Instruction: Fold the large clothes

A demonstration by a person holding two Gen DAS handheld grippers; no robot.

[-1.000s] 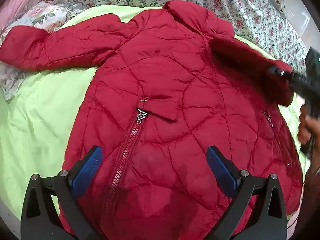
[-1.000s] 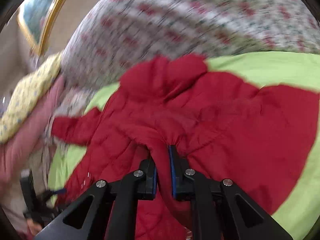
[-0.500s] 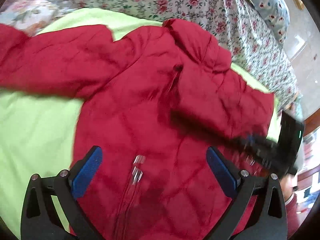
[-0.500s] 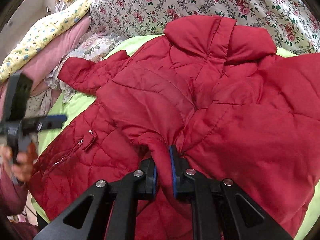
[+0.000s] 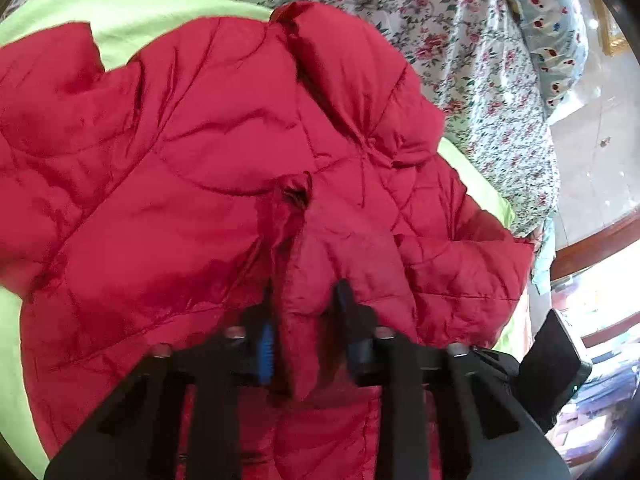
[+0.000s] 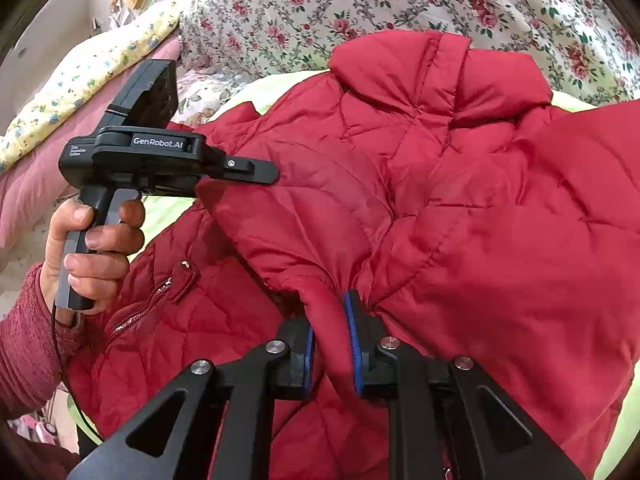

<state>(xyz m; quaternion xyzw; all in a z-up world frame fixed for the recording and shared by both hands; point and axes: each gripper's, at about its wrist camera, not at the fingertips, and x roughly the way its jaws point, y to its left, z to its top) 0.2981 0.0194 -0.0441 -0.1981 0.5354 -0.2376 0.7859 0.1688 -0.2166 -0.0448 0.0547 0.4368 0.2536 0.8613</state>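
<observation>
A red quilted puffer jacket [image 5: 208, 152] lies on a lime-green sheet [image 5: 120, 4], collar toward the floral bedding. One sleeve is folded across the jacket's front [image 6: 320, 208]. My left gripper [image 5: 306, 328] is shut on a bunch of the sleeve fabric near the cuff opening. My right gripper [image 6: 330, 340] is shut on a fold of the same jacket. The left gripper's body [image 6: 160, 156] and the hand holding it show at the left of the right wrist view, fingers against the folded sleeve edge. The front zipper [image 6: 148, 304] shows below it.
Floral quilt [image 6: 360, 4] lies behind the jacket. Pink and yellow bedding [image 6: 80, 80] is piled at the left. The bed's edge, a wooden frame [image 5: 592, 244] and floor are at the right in the left wrist view. The right gripper's body [image 5: 552, 360] shows there.
My left gripper moved in from open above the jacket front and closed on the sleeve fabric. My right gripper carried the sleeve across the jacket and still holds it.
</observation>
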